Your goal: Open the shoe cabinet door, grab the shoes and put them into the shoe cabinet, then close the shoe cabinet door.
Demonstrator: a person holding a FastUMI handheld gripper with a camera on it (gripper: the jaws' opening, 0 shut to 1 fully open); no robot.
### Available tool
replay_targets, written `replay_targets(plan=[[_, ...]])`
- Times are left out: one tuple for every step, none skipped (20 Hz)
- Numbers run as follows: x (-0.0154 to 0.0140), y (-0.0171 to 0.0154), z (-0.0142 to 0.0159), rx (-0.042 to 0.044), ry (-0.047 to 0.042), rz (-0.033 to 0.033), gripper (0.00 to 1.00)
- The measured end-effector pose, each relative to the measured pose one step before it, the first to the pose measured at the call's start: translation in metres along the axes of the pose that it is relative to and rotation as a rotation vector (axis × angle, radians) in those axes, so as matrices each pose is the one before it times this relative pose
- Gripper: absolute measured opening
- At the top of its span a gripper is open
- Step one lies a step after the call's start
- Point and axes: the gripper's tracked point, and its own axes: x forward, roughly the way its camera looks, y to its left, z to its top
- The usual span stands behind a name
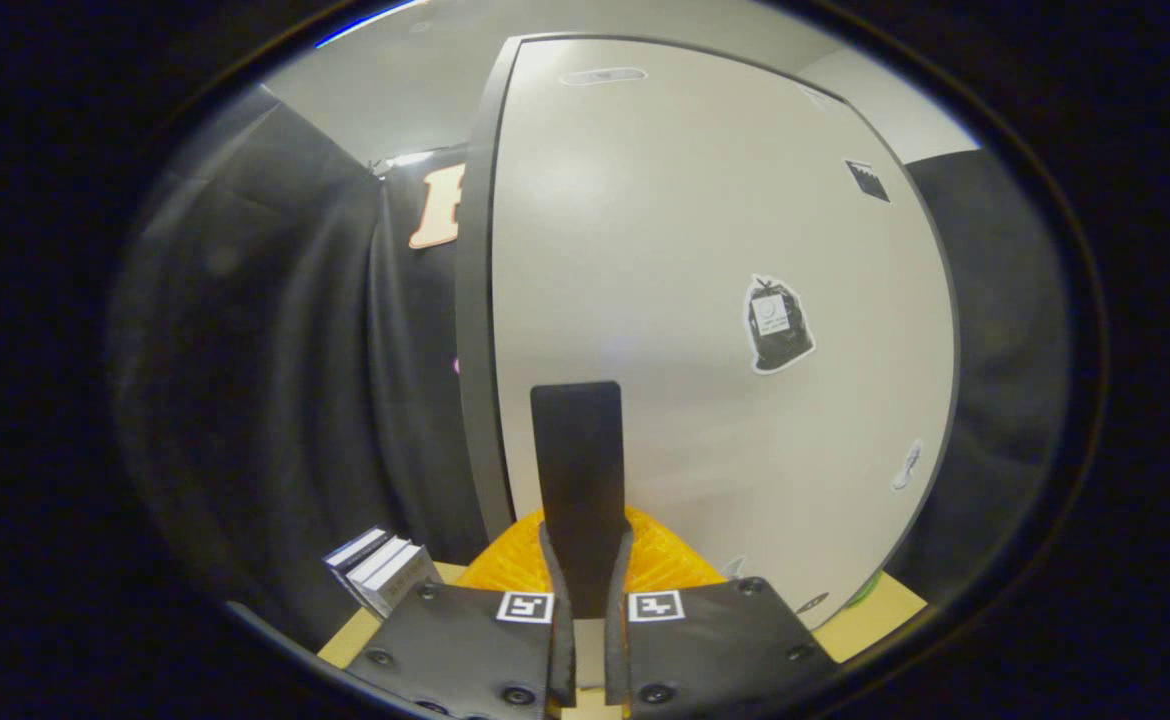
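The cabinet door (705,330) is seen shut, right ahead of the gripper (585,600). A dark flat strip (577,480) is pinched between the fingers. It cannot be told whether shoes were put inside yet.

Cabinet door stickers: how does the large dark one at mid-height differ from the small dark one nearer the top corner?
The bag-shaped sticker is much larger than the small square sticker. The first has a white outline and a pale round patch, while the second is plain, with a jagged lower edge. Both lie flat on the pale cabinet door, beyond the gripper, which grips a black strip.
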Motion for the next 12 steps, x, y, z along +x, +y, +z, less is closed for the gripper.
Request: replay_targets(plan=[[-0.00077,0.00004,0.00051,0.002,0.0029,0.00066,0.13],[-0.00163,-0.00019,-0.0006,0.00177,0.00138,0.00201,0.13],[-0.00178,-0.00043,0.0,0.00011,0.00185,0.00308,0.13],[-0.00279,-0.00047,0.0005,0.00202,-0.00065,0.00384,0.13],[-0.00363,-0.00042,-0.00024,0.00151,0.00341,0.00636,0.13],[-0.00748,-0.0003,-0.00111,0.00058,0.00062,0.00859,0.13],[-0.00724,-0.00154,-0.00017,-0.00118,-0.00142,0.01029,0.13],[-0.00754,-0.00226,-0.0011,-0.00049,0.00047,0.01274,0.13],[-0.00822,-0.00186,0.00005,-0.00116,0.00296,0.0161,0.13],[-0.00913,-0.00161,-0.00057,-0.00206,0.00362,0.01802,0.13],[-0.00959,-0.00204,0.00058,-0.00205,0.00232,0.01892,0.13],[-0.00837,-0.00366,-0.0006,-0.00194,0.00109,0.0223,0.13]])
